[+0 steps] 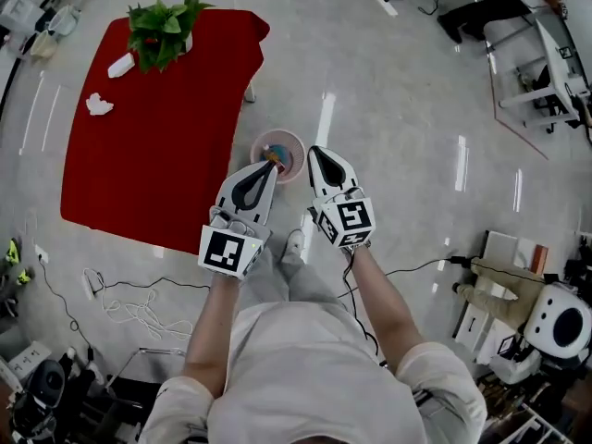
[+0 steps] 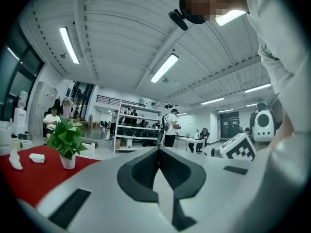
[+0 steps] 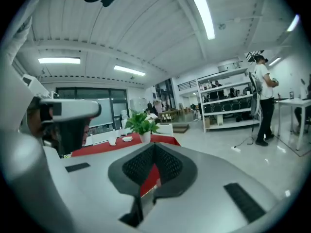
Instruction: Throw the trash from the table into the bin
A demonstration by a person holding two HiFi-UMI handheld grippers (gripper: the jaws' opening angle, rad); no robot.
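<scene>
Two white bits of trash lie on the red table (image 1: 157,155): a crumpled paper (image 1: 99,105) near its left edge and a white piece (image 1: 120,65) beside the potted plant (image 1: 165,28). The small round bin (image 1: 298,148) stands on the floor just right of the table, with colourful scraps inside. My left gripper (image 1: 271,166) and right gripper (image 1: 317,151) are held up side by side above the bin, both shut and empty. In the left gripper view the jaws (image 2: 158,152) meet with nothing between them; the right gripper (image 3: 154,147) is the same.
Cables (image 1: 129,303) lie on the floor near the table's front edge. Equipment and a white robot (image 1: 564,326) crowd the right side. Shelves (image 2: 136,130) and standing people (image 2: 170,127) are far across the room. The plant (image 3: 142,125) stands at the table's far end.
</scene>
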